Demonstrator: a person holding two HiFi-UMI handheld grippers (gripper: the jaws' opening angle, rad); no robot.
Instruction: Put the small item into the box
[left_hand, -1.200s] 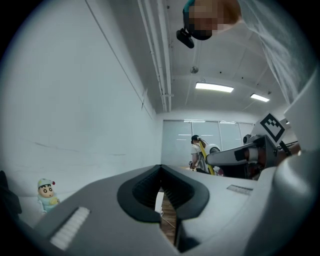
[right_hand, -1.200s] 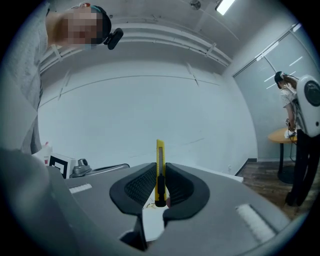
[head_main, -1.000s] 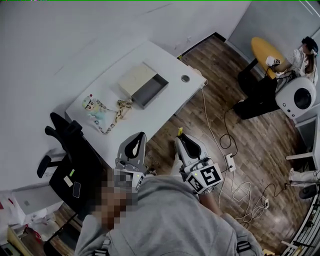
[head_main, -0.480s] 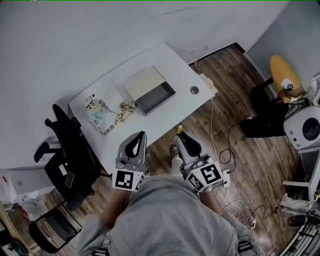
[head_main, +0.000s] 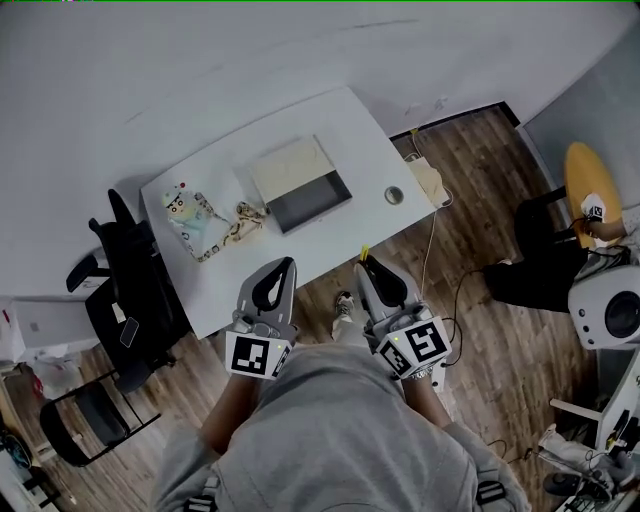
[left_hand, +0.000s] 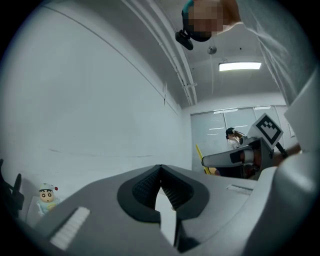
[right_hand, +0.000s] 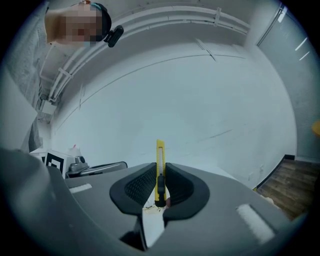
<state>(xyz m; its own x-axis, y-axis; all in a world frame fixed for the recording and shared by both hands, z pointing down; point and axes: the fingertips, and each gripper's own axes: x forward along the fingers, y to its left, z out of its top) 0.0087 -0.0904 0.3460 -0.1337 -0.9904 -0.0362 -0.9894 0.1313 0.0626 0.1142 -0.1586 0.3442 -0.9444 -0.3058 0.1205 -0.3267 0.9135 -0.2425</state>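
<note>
In the head view you stand short of the white rectangular table (head_main: 350, 150), both grippers held out level in front of you. The shallow open box with a cream flap and dark grey inside (head_main: 292, 165) lies near the table's middle, well apart from both grippers. The right gripper (head_main: 363, 265) carries the slim yellow snap-blade utility knife (head_main: 364, 253), its tip poking past the jaws toward the table edge. The small item is therefore in your grip and not yet over the box.

In the left gripper view, the left gripper (left_hand: 160, 168) is clenched on nothing, its ribbed pads meeting. It looks parked out of the way, as a spare. A small cartoon toy figure (left_hand: 47, 196) shows low at the left.

In the right gripper view, the right gripper's (right_hand: 160, 167) jaws pinch the knife (right_hand: 160, 152) by its flat sides. Held edge-up along the jaws like that, it should slip out cleanly into the box.
</note>
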